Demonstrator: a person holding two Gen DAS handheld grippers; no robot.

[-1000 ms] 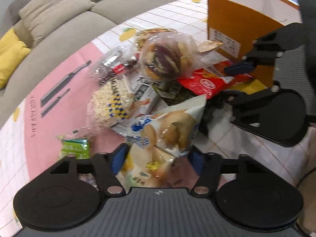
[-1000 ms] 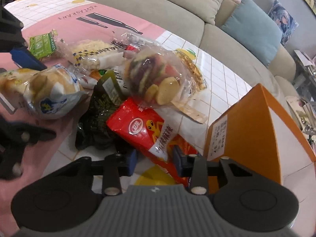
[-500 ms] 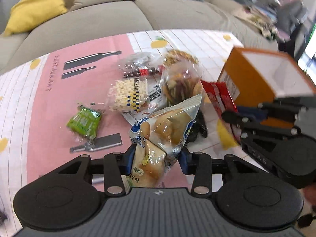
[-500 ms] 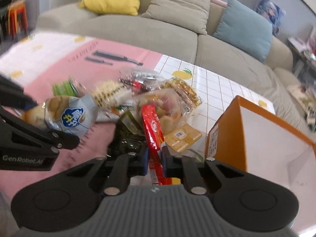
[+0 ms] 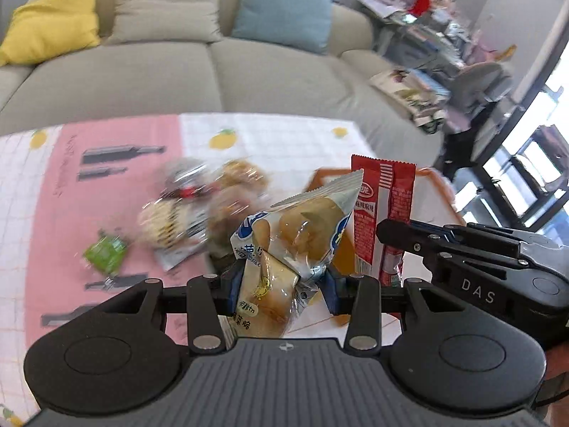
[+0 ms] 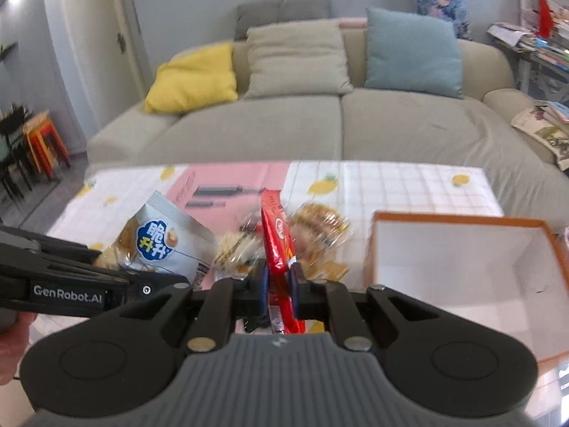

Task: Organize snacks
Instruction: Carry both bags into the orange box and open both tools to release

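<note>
Between the left fingers a pinched bread bag, between the right fingers a red packet; orange box beside them empty, pile beyond unsorted.

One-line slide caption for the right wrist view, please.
Right claw shut on a red snack packet, lifted beside the open orange box; sofa behind.

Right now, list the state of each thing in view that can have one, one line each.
left gripper: shut on the bread snack bag
right gripper: shut on the red snack packet
bread snack bag: held up off the table
red snack packet: held upright, edge-on
orange box: open, nothing seen inside
snack pile: lying on the table
</note>
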